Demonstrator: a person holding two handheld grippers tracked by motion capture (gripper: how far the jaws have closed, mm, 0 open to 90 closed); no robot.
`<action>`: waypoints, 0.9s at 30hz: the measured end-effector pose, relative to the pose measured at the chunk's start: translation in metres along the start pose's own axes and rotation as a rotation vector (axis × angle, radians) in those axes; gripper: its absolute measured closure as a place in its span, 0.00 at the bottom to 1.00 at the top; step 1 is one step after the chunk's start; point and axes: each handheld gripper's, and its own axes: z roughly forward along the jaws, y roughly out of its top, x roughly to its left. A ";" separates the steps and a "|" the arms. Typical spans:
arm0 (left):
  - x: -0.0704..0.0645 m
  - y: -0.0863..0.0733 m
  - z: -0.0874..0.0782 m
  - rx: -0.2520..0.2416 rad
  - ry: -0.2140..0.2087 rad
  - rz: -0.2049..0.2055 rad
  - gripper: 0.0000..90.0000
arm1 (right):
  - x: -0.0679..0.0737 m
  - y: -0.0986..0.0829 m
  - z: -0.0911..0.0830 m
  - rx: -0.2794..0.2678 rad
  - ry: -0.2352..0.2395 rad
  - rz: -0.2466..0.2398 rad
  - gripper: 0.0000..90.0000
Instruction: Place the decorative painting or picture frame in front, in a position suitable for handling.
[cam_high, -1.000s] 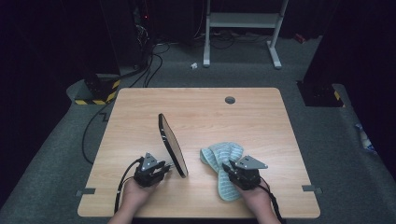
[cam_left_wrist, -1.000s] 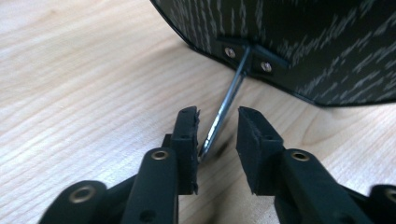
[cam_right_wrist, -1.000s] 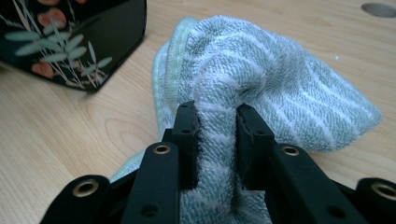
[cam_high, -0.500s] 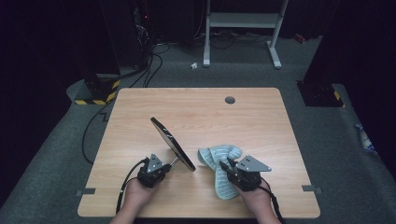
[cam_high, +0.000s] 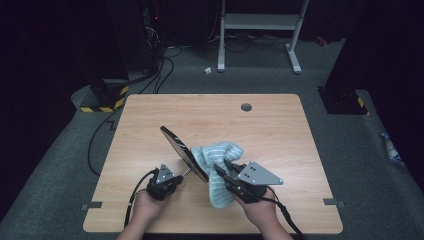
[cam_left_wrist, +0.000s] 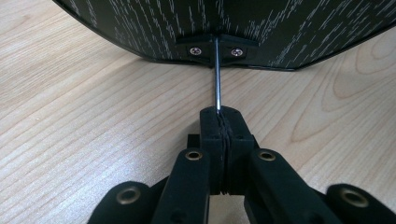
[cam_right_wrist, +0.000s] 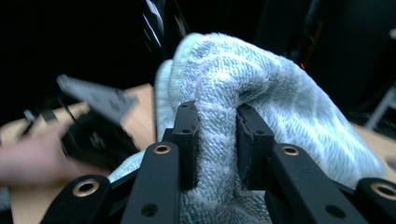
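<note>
Terry cloth (cam_high: 220, 155), pinched in the right tongs (cam_high: 222, 172), meets the black mirror (cam_high: 182, 152) raised off the desk (cam_high: 280, 130) by its wire stem in the closed left tongs (cam_high: 181, 175); wiping seemingly just beginning

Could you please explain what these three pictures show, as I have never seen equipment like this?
No robot here: a person holds a two-jaw tool in each hand at a wooden table. The high view looks down from above; the other two come from cameras riding on each tool. The left gripper has its jaws shut on the thin metal stem of a dark oval mirror, tilted above the table. The right gripper has its jaws shut on a fold of light blue towel, close beside the mirror.
</note>
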 end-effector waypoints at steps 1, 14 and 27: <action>0.000 0.000 0.000 0.000 0.000 0.001 0.99 | 0.003 0.007 0.003 -0.016 0.009 -0.005 0.79; -0.002 0.000 0.000 -0.001 0.004 0.003 0.99 | 0.028 0.015 0.037 0.019 0.054 -0.051 0.80; -0.001 0.000 0.000 0.007 -0.003 0.002 0.99 | 0.025 -0.065 0.028 0.147 0.005 0.014 0.80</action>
